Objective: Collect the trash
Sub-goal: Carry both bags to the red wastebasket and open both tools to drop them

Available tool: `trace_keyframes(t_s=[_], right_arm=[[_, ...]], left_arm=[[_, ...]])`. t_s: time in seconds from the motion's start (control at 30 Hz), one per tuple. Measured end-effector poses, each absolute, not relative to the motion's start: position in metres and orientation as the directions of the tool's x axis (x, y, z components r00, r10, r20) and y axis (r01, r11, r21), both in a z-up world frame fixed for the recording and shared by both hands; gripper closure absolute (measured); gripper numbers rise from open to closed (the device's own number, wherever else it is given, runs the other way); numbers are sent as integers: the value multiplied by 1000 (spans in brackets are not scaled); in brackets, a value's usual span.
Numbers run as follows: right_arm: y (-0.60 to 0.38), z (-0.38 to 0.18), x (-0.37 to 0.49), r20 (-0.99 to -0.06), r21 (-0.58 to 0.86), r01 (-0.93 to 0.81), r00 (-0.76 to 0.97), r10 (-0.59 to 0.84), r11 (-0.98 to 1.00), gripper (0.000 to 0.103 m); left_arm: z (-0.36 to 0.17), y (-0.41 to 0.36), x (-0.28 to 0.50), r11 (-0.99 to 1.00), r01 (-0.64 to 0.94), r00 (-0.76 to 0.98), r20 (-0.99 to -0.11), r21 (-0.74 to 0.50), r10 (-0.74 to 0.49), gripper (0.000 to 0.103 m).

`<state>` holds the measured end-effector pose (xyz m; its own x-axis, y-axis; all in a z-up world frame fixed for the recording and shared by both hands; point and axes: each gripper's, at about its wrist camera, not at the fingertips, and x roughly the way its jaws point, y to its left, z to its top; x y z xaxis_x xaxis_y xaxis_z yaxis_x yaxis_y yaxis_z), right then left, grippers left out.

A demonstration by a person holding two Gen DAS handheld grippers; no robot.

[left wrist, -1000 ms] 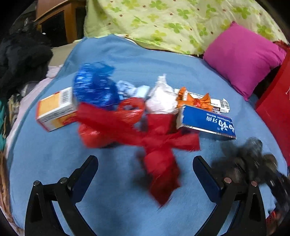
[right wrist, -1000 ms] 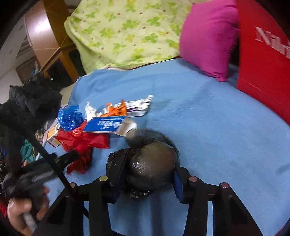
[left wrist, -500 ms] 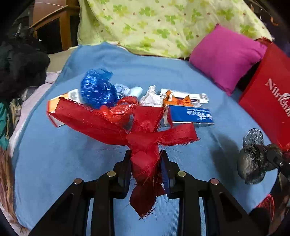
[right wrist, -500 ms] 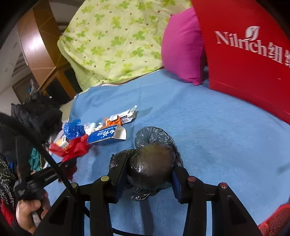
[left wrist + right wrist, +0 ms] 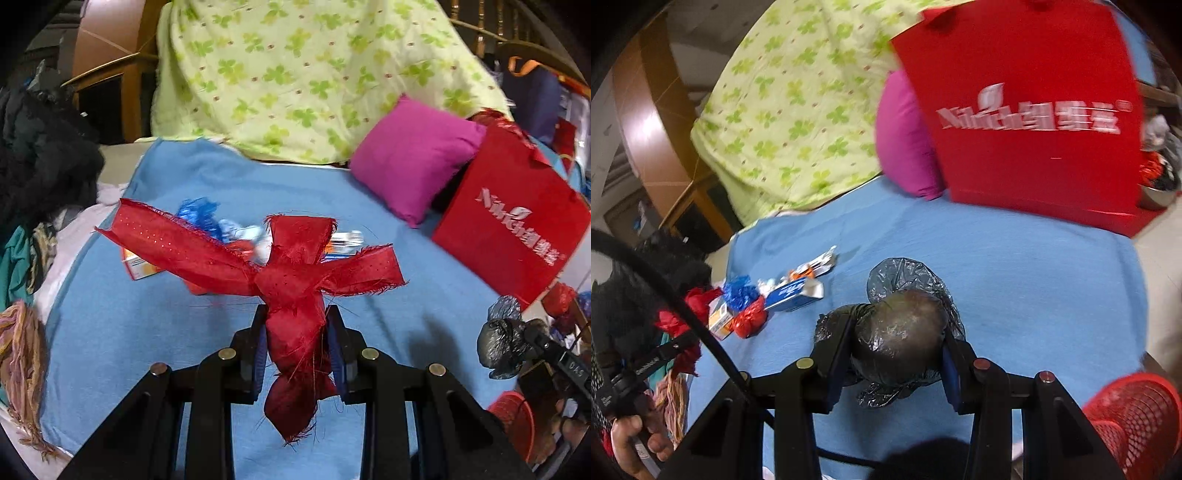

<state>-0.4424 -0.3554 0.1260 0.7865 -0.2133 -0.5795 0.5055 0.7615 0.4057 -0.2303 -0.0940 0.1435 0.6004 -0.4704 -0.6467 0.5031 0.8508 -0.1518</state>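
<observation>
While both claws carry trash, several pieces remain on the blue blanket [image 5: 1015,266].
Left gripper [image 5: 297,345] pinches the red ribbon bow [image 5: 291,284]; right gripper [image 5: 895,354] squeezes the black bag ball [image 5: 899,332]. Far left lie the boxes and wrappers [image 5: 768,299]; the red basket [image 5: 1137,417] waits near right.

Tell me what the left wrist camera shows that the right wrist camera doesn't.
Only the left wrist view shows the left gripper shut on the red ribbon bow. Only the right wrist view shows the right gripper shut on the black plastic bundle close up. Both share the blue blanket, pink pillow, red bag and trash pile.
</observation>
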Motion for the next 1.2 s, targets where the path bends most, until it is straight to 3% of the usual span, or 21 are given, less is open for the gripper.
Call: trace_keyframes(t_s=[0.2,0.47,0.73,0.83,0.9,0.93,1.2], right_arm=[[-380,122,-522,-577,408,607,750,-323,682,57],[-413,94,-643,-641,379,764,623,-448,522,57],[-424,49,-699,-722,357,837,529,-446,415,57],[-426,39,-706,-742,354,849,510,-435,392,49],[-427,38,-713,-739,352,855,503,-447,380,32],[-426,40,-716,-733,354,857,503,-457,375,29],[-419,66,-749,-654,337,891,454,-606,304,28]], left_arm=[[154,-133,-272,770,618,534,-634,-159,-560,72],[160,-204,-341,613,773,390,-640,-163,-662,72],[156,-275,-428,412,901,221,-674,-136,-705,72],[148,-295,-457,350,929,175,-694,-119,-699,72],[141,-307,-472,319,941,148,-708,-114,-691,72],[138,-311,-476,309,944,140,-713,-112,-687,72],[104,-350,-494,261,959,83,-770,-111,-633,71]])
